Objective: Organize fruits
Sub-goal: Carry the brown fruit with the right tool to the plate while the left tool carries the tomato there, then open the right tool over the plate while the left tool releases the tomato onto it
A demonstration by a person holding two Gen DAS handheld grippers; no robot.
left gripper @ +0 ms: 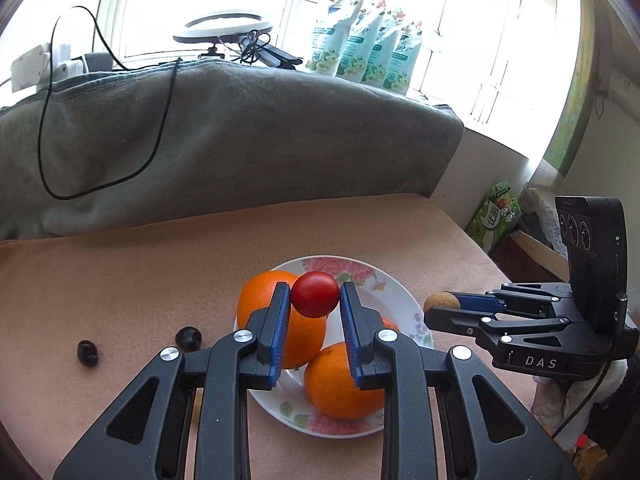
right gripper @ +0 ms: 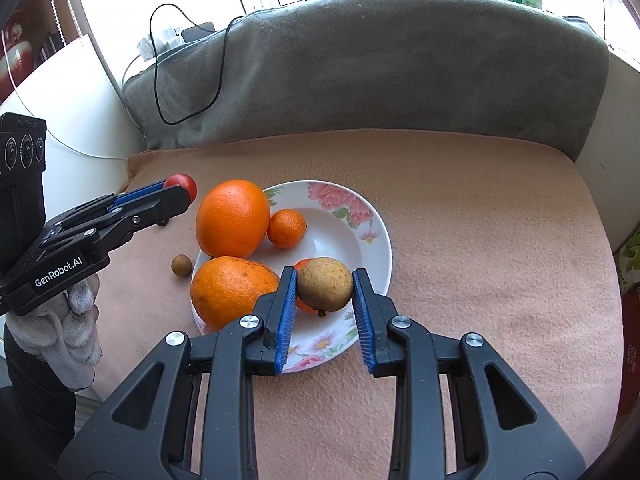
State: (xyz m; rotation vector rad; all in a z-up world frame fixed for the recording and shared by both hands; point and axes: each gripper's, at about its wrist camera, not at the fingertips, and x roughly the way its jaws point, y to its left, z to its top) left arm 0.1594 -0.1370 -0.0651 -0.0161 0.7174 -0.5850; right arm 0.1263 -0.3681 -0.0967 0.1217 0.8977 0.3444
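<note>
Left gripper [left gripper: 315,295] clamped on red cherry tomato [left gripper: 314,294], held above floral plate [left gripper: 404,300]. Right gripper [right gripper: 325,289] pinching tan-brown round fruit [right gripper: 325,289] over plate's near side. On plate: large orange [right gripper: 233,218] at far left, second orange [right gripper: 230,291] nearer, small mandarin [right gripper: 286,228] beside the first, another small orange fruit mostly hidden behind held one. Off plate on peach blanket [right gripper: 480,220]: small brown longan [right gripper: 180,265] just left of rim; two dark fruits [left gripper: 87,353] well left. Grey cushion [left gripper: 240,140] behind.
</note>
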